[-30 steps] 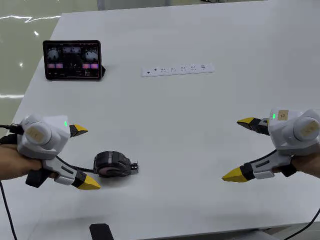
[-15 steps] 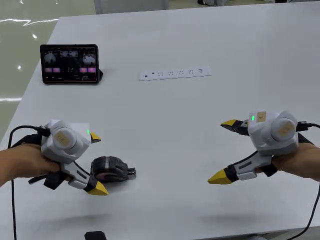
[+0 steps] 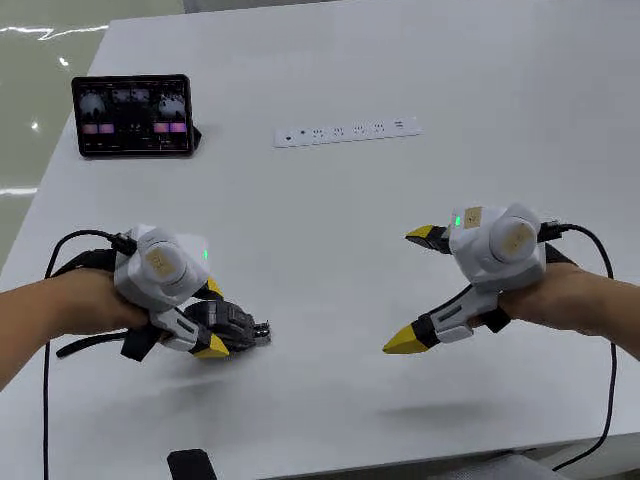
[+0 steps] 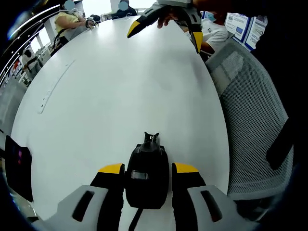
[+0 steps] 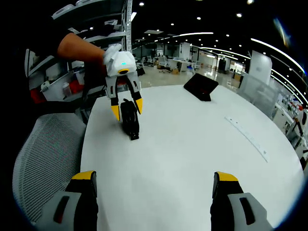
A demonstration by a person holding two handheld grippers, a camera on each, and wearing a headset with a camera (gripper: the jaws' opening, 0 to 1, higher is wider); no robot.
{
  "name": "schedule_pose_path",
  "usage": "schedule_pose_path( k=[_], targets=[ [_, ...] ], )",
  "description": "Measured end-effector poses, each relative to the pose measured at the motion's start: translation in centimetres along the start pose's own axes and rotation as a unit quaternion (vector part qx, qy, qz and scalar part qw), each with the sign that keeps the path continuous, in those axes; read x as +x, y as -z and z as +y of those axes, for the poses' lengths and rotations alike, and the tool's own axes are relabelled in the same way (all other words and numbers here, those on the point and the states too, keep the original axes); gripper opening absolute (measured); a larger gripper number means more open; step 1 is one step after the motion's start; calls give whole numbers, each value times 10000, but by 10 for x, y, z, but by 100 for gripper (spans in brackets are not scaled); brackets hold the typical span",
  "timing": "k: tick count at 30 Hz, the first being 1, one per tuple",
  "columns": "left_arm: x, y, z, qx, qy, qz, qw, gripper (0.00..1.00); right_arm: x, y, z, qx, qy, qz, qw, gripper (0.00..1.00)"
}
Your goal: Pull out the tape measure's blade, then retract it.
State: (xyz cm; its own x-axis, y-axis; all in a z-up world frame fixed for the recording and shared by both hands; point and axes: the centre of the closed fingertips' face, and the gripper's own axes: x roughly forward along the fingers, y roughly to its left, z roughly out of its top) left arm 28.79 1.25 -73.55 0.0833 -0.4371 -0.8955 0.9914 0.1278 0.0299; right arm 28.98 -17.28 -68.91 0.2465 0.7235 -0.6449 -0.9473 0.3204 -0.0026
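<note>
The white table (image 3: 330,90) carries a tablet (image 3: 132,115) at the far left and a power strip (image 3: 347,131) at far centre; neither bears on the work.

The right gripper (image 3: 410,288) hangs above the table at near right, its jaws spread wide and holding nothing. Over the past second it has come some way leftward but is still well apart from the work.

The left gripper (image 3: 214,320) is at near left. A second ago it stood just left of the tape measure with its jaws wide. It has since advanced, and its jaws have narrowed to either side of the case. In the left gripper view the two jaws flank the case closely, but I cannot tell whether they are pressing on it.

The tape measure (image 4: 147,175) rests on the table at near left, between the left jaws. The hook (image 4: 151,137) at the end of its blade points right, toward the right gripper.

The hook sits at the mouth of the case, so no blade is drawn out. In my judgement the anchoring grasp is being set. The pull has not yet begun, and it calls for the right gripper to close the distance and pinch the hook.
</note>
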Motion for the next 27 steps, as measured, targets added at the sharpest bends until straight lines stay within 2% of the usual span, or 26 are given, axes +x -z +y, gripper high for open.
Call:
schedule_pose_path(
  k=[1, 2, 7, 12, 19, 21, 25, 27],
  targets=[
    [1, 4, 8, 231, -189, 116, 9995, 31, 2, 0, 1, -23, -9, 22, 10000, 100],
    [3, 5, 3, 194, -44, 134, 9997, 31, 3, 0, 1, -31, -15, 35, 10000, 100],
    [7, 7, 2, 267, -58, 207, 9994, 31, 8, -1, 3, -102, -56, 101, 9999, 100],
    [7, 7, 2, 185, -29, 217, 9996, 30, 18, -6, 2, -219, -96, 64, 9997, 100],
    [9, 8, 2, 272, -251, 421, 9984, 30, 45, -6, 5, -266, -264, 130, 9992, 100],
    [8, 8, 3, 256, -275, 404, 9985, 30, 53, -10, 9, -326, -345, 71, 9988, 100],
    [8, 8, 5, 193, -239, 284, 9991, 30, 68, -13, 16, -350, -458, 113, 9983, 100],
    [8, 8, 3, 249, -253, 302, 9989, 30, 76, -14, 19, -353, -505, 151, 9980, 100]
  ],
)
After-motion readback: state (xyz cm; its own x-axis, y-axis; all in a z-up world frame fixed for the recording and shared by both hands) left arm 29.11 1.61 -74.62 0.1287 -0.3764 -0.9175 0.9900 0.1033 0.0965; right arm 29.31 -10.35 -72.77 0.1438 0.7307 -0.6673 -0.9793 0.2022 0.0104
